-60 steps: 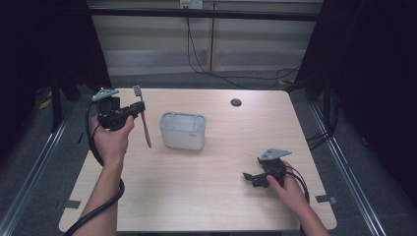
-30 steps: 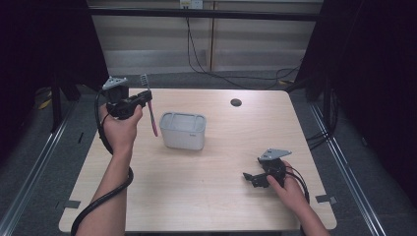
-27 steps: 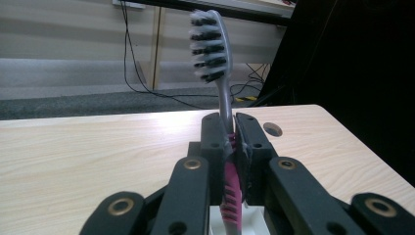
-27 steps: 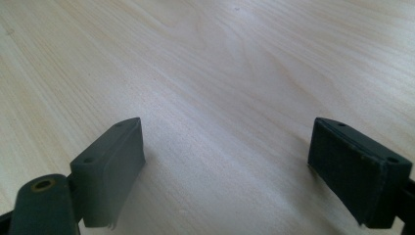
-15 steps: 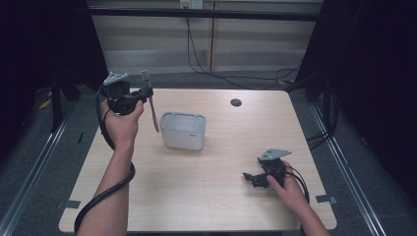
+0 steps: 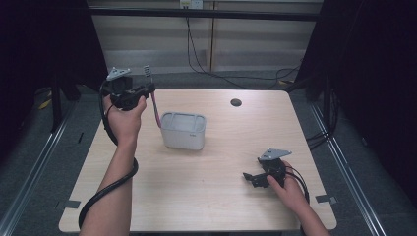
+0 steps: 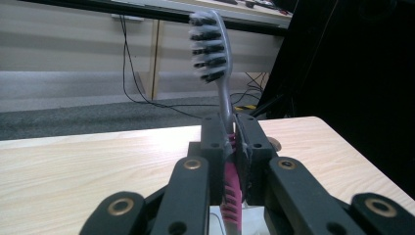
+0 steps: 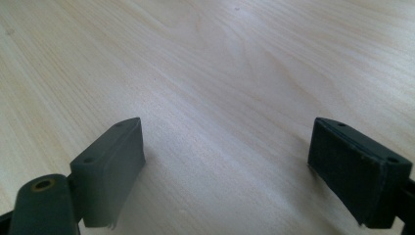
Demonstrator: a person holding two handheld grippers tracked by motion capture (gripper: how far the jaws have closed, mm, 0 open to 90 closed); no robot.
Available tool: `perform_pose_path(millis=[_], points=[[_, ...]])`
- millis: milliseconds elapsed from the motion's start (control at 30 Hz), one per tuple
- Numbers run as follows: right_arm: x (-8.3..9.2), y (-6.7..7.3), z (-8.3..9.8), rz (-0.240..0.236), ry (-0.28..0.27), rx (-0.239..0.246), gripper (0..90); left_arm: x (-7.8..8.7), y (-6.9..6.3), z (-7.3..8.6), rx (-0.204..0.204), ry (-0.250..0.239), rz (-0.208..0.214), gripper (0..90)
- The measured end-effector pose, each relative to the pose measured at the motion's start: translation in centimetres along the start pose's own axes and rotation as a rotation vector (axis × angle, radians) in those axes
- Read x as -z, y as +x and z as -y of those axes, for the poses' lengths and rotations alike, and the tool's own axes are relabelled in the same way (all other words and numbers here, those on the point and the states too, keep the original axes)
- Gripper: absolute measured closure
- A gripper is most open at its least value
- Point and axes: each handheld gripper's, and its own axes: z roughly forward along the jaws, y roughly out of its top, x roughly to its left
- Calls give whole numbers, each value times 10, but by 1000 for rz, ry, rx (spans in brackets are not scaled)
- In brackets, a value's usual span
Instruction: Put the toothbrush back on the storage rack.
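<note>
Pale wood grain covers the desk (image 6: 211, 196), and most of its top lies bare: the whole near half, the right side and the far right corner carry nothing but a small dark round hole (image 6: 236, 102) close to the far edge. One grey box (image 6: 183, 130) stands left of the middle, nearer the far edge than the near one, with open wood on every side of it. Beyond the far edge runs grey floor with loose black cables (image 6: 216, 64), and dark curtains close in past the left and right edges. The left gripper (image 6: 140, 91) is held up in the air above the far left corner, clear of the desk top, with the box just to its right and lower. Its fingers (image 7: 215, 147) are pressed together on a toothbrush (image 7: 218, 73), clamped on the neck where the grey stem meets the pink handle; the bristled head stands up above the fingers, and the pink handle hangs down and slants toward the box's left rim, whether touching it I cannot tell. The right gripper (image 6: 251, 178) lies low at the near right part of the desk, well apart from the box, pointing toward the left edge. Its fingers (image 8: 110, 166) stand wide apart with bare wood between them, holding nothing
</note>
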Motion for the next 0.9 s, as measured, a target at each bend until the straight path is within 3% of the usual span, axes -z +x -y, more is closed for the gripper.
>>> perform_pose_path(millis=[667, 900], points=[[0, 0, 0, 0, -2, 2, 129, -10, 4, -5, -3, 1, -5, 833], [0, 0, 0, 0, 0, 0, 130, -18, 5, 1, -11, 1, -12, 833]])
